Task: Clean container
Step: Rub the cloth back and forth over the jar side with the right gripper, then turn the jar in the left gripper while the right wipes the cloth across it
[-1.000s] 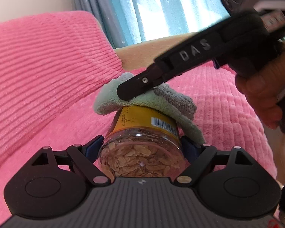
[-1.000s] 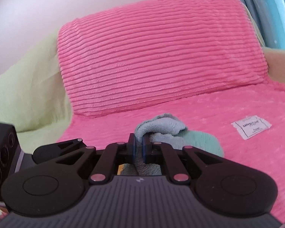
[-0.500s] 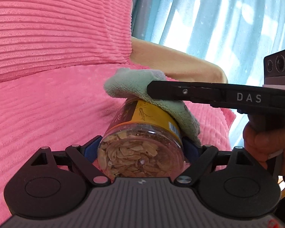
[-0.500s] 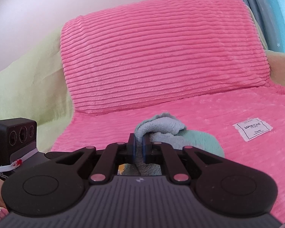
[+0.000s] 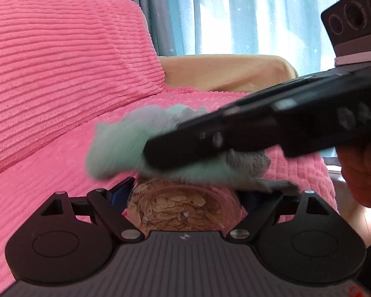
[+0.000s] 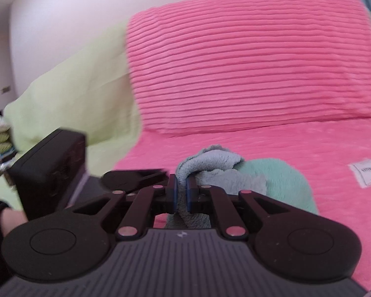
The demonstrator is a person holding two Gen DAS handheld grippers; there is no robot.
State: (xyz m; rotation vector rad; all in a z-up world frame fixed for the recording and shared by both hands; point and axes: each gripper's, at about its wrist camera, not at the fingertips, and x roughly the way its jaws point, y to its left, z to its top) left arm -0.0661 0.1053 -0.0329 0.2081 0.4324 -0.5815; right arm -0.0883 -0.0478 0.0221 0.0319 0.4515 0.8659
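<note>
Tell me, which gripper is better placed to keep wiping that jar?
The right gripper: it is shut on the cloth, lying over the jar. The left gripper clamps the jar.

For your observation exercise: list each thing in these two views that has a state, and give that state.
Jar: full of pale flakes, lying sideways, clamped between the left fingers.
Cloth: bunched, pressed on the jar, blurred by motion.
Left gripper: shut on the jar.
Right gripper: shut on the cloth.
Curtain: drawn, backlit.
</note>
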